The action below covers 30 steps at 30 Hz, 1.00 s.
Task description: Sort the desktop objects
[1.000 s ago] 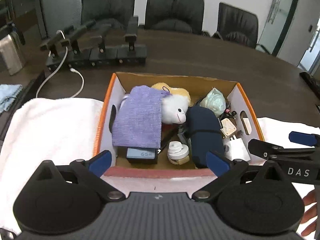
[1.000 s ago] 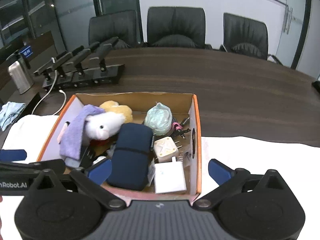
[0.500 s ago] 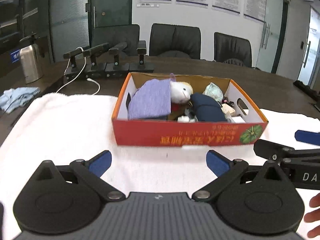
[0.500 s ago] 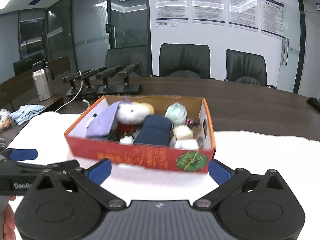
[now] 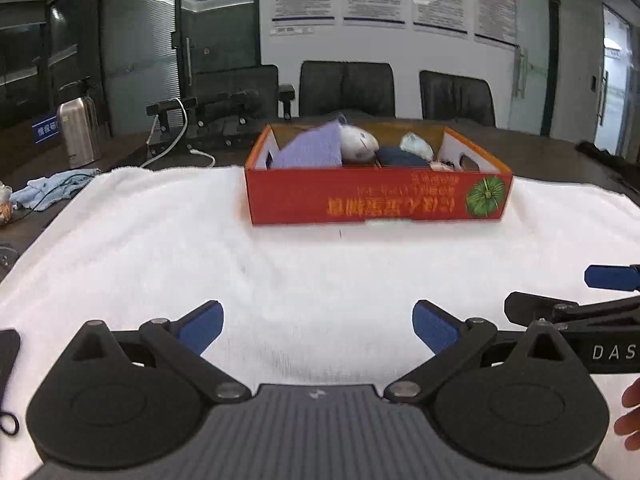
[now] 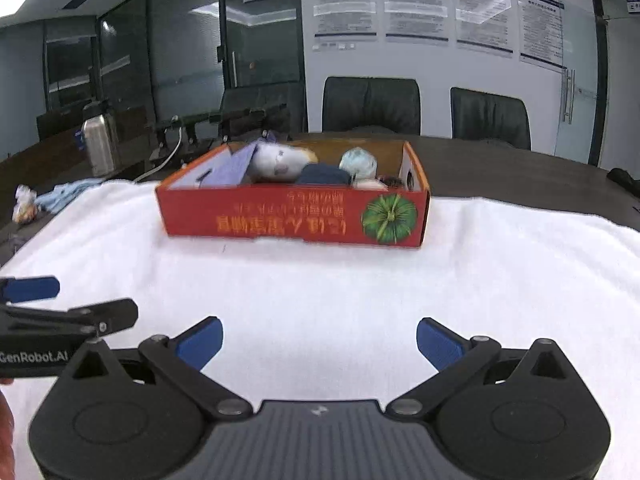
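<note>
Sorting looks finished: box [image 5: 376, 196] ahead of both hand-held grippers, packed with toy [image 5: 358, 142], cloth [image 5: 310, 152], pouch [image 6: 324, 174]. Left hand-held gripper [image 5: 318, 326] and right hand-held gripper [image 6: 319, 338] gape wide, empty.

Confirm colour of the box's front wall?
Red box, orange print, green emblem; right wrist view shows it best.

The left gripper [image 5: 318, 327] is held level and low, its blue-padded fingers [image 5: 200, 326] spread wide with nothing between them. The right gripper [image 6: 319, 339] sits alongside it at about the same height — jaws equally wide apart, also empty. Fingertips of a hand [image 5: 630, 414] show at the right gripper's handle.
</note>
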Each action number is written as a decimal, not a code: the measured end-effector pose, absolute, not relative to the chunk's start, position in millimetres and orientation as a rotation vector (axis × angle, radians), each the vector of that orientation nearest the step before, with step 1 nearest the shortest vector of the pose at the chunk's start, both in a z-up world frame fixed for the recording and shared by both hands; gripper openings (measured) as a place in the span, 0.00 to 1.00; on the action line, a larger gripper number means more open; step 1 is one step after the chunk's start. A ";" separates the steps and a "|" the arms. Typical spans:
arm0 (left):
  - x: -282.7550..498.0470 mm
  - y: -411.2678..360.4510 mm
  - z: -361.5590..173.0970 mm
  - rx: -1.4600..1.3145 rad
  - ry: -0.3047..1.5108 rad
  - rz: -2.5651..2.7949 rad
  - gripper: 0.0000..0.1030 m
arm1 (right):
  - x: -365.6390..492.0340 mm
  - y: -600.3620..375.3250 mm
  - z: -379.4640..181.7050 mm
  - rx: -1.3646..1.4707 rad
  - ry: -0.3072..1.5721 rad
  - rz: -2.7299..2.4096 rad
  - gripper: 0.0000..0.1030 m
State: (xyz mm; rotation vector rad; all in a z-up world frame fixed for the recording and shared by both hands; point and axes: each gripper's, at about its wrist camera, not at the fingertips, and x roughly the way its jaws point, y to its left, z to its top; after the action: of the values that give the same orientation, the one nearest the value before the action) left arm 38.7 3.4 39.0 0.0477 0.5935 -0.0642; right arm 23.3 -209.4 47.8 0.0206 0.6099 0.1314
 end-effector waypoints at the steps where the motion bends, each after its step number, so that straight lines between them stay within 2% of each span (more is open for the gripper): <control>1: 36.3 4.1 35.0 0.043 0.600 -0.073 1.00 | 20.4 -209.8 43.4 0.024 0.621 0.132 1.00; 11: 19.1 11.2 0.0 -0.016 0.687 -0.127 1.00 | 5.2 -210.9 19.1 0.037 0.657 0.123 1.00; 30: 19.9 5.6 -1.8 0.029 0.704 -0.075 1.00 | 4.2 -209.7 11.3 0.027 0.696 0.128 1.00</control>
State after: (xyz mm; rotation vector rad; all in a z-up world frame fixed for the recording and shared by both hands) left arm 19.9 5.6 -1.8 0.0295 0.7040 -0.0754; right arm 4.2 -209.7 11.3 0.0274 0.6956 0.1284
